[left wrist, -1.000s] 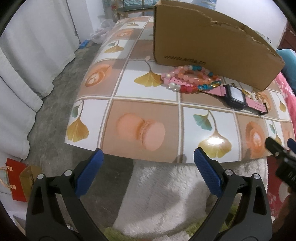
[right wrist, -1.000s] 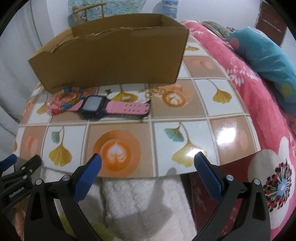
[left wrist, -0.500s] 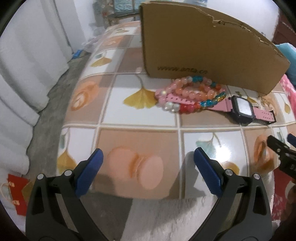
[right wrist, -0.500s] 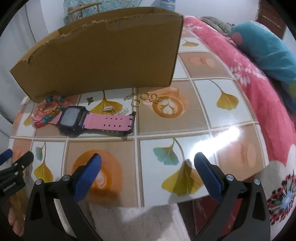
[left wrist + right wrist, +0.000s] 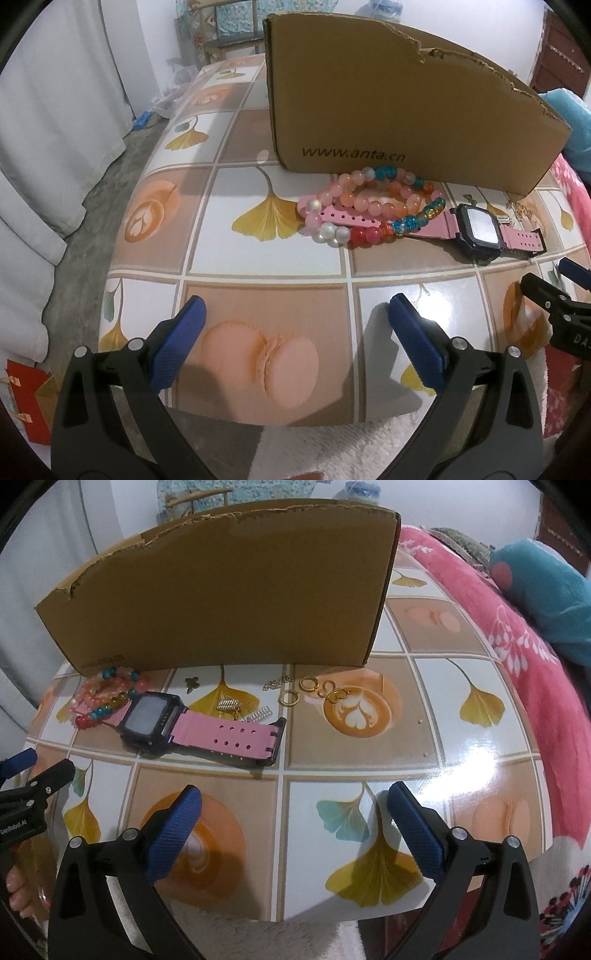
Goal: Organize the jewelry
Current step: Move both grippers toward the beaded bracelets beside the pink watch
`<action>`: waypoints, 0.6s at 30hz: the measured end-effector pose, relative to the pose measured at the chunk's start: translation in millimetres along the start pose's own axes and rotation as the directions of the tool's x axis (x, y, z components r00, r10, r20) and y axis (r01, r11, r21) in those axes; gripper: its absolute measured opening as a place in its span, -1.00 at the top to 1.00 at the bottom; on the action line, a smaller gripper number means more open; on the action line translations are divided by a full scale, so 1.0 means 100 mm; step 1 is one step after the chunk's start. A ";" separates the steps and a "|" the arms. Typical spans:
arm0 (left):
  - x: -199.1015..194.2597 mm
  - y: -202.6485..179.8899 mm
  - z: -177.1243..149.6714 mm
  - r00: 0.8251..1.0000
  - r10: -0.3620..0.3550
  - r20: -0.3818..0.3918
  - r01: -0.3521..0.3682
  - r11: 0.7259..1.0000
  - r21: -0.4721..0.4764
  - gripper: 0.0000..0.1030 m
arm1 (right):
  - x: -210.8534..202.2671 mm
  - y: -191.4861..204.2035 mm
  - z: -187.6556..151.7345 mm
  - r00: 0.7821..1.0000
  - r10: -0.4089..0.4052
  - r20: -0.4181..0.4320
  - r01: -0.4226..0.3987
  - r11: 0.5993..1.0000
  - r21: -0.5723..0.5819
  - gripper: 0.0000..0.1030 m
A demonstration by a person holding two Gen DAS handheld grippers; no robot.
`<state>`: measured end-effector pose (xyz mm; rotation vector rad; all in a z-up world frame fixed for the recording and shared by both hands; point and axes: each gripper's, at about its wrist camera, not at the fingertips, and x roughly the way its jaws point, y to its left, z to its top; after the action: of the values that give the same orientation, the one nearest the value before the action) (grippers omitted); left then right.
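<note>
The left gripper [image 5: 295, 343] is hovering over the near edge of the tiled table [image 5: 266, 254] with its blue-padded fingers [image 5: 179, 343] spread wide, holding nothing and touching nothing. Ahead of it and slightly to its right, a pile of beaded bracelets [image 5: 373, 206] is lying against the foot of a torn cardboard box [image 5: 406, 107], draped over one end of a pink-strapped watch [image 5: 480, 230], which is stretching farther off to the right.

The right gripper [image 5: 293, 825] is likewise standing wide open over the table's near edge, empty and clear of everything. The watch [image 5: 155, 720] is sitting ahead of it and to its left, with the bracelets [image 5: 107, 694] beyond that at the far left. Straight ahead, near the box [image 5: 229, 590], gold hoop earrings [image 5: 299, 690] are lying beside small silver pieces [image 5: 260, 714] and a little dark charm [image 5: 191, 683]. The left gripper's tip is showing at the left edge of the right wrist view.
</note>
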<state>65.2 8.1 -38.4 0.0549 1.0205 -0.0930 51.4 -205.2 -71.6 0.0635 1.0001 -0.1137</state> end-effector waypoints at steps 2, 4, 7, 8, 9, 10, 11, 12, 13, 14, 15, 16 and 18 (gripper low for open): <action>-0.02 0.00 -0.02 1.000 -0.007 0.003 0.007 1.000 0.006 -0.87 | 0.00 -0.01 0.01 1.000 0.010 -0.011 -0.010 1.000 -0.018 -0.89; -0.03 0.02 -0.02 1.000 -0.013 0.000 0.013 1.000 0.009 -0.87 | -0.06 -0.05 0.04 0.999 0.030 -0.018 -0.030 1.000 -0.007 -0.89; -0.09 0.10 0.01 0.999 -0.030 0.033 0.031 0.999 -0.015 -0.87 | -0.30 -0.07 0.11 0.990 0.111 0.090 -0.112 0.994 0.009 -0.89; -0.13 0.14 0.04 0.998 -0.043 0.056 0.045 0.999 -0.031 -0.86 | -0.36 -0.04 0.14 0.984 0.141 0.113 -0.141 0.990 -0.006 -0.89; -0.17 0.18 0.07 0.995 -0.059 0.083 0.063 0.997 -0.045 -0.84 | -0.40 -0.01 0.17 0.978 0.163 0.127 -0.162 0.987 -0.020 -0.89; -0.19 0.20 0.09 0.993 -0.067 0.102 0.072 0.996 -0.052 -0.84 | -0.44 0.06 0.22 0.968 0.200 0.152 -0.196 0.980 -0.045 -0.89; -0.21 0.21 0.12 0.990 -0.073 0.120 0.080 0.995 -0.055 -0.84 | -0.45 0.10 0.24 0.962 0.220 0.159 -0.214 0.975 -0.056 -0.89; -0.23 0.22 0.16 0.987 -0.082 0.139 0.090 0.995 -0.053 -0.84 | -0.44 0.17 0.29 0.952 0.260 0.161 -0.251 0.965 -0.071 -0.85; -0.23 0.21 0.19 0.985 -0.085 0.149 0.093 0.994 -0.050 -0.76 | -0.43 0.23 0.31 0.945 0.283 0.162 -0.274 0.959 -0.075 -0.75; -0.23 0.21 0.22 0.984 -0.089 0.155 0.098 0.994 -0.048 -0.59 | -0.40 0.27 0.35 0.938 0.308 0.159 -0.300 0.951 -0.075 -0.71; -0.21 0.21 0.26 0.983 -0.102 0.150 0.110 0.993 -0.048 -0.50 | -0.36 0.32 0.38 0.933 0.325 0.156 -0.318 0.945 -0.072 -0.59; -0.18 0.21 0.28 0.984 -0.112 0.138 0.120 0.992 -0.051 -0.35 | -0.32 0.32 0.40 0.930 0.334 0.151 -0.328 0.943 -0.065 -0.44; -0.12 0.21 0.30 0.984 -0.140 0.115 0.148 0.987 -0.066 -0.05 | -0.26 0.37 0.43 0.924 0.355 0.141 -0.353 0.935 -0.040 -0.27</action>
<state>86.7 26.9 -11.8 -0.0912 0.9163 -0.1878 78.3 -171.1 -26.0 0.2197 0.8288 0.2178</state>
